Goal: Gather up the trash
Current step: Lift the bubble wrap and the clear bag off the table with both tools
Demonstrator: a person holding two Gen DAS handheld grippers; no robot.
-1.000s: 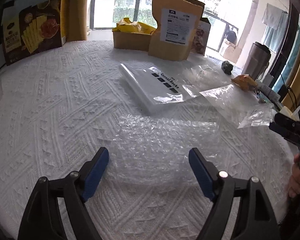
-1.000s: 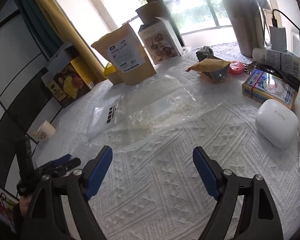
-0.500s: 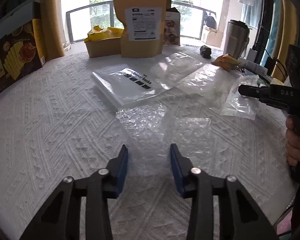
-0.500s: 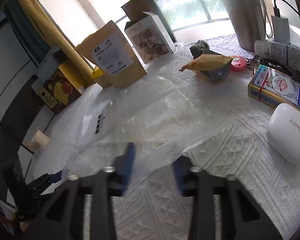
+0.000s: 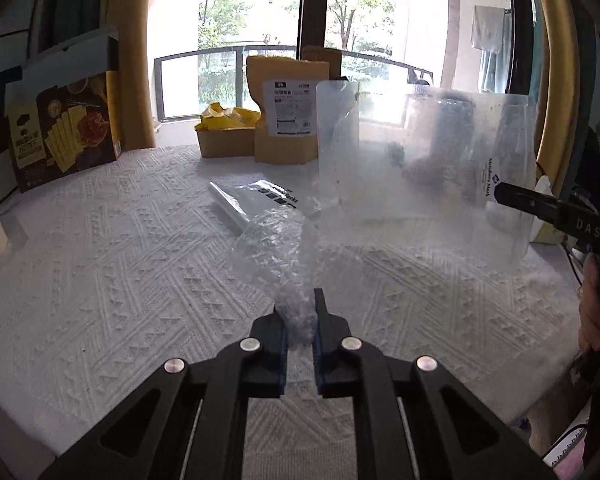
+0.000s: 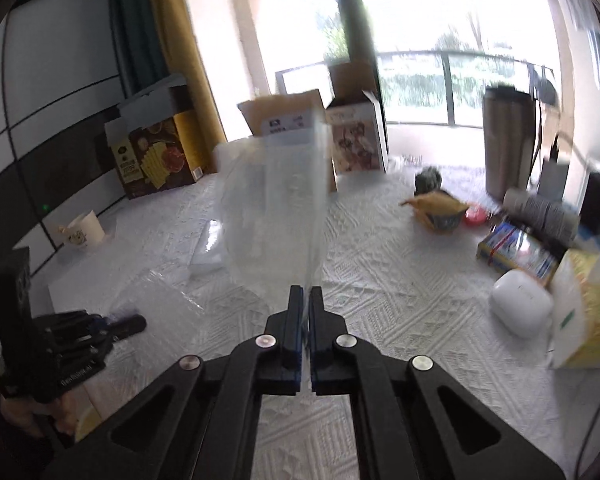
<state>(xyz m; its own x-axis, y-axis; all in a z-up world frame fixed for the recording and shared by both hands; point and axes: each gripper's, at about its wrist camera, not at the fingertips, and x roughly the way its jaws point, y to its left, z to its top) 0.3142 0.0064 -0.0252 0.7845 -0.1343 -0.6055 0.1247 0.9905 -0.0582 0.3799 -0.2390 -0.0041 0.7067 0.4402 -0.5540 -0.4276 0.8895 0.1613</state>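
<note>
Bubble wrap (image 5: 284,256) trails ahead from the left gripper (image 5: 299,320), whose jaws are closing on it; the right gripper (image 6: 305,312) is clenched on a clear plastic bag (image 6: 272,208), lifted off the tabletop (image 5: 120,280). Pickup is done; next likely needs a bin, none visible.

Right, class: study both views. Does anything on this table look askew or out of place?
Yes. A clear plastic bag hangs upright in the air, pinched by the right gripper, instead of lying flat. Bubble wrap trails crumpled from the closing left gripper.
</note>
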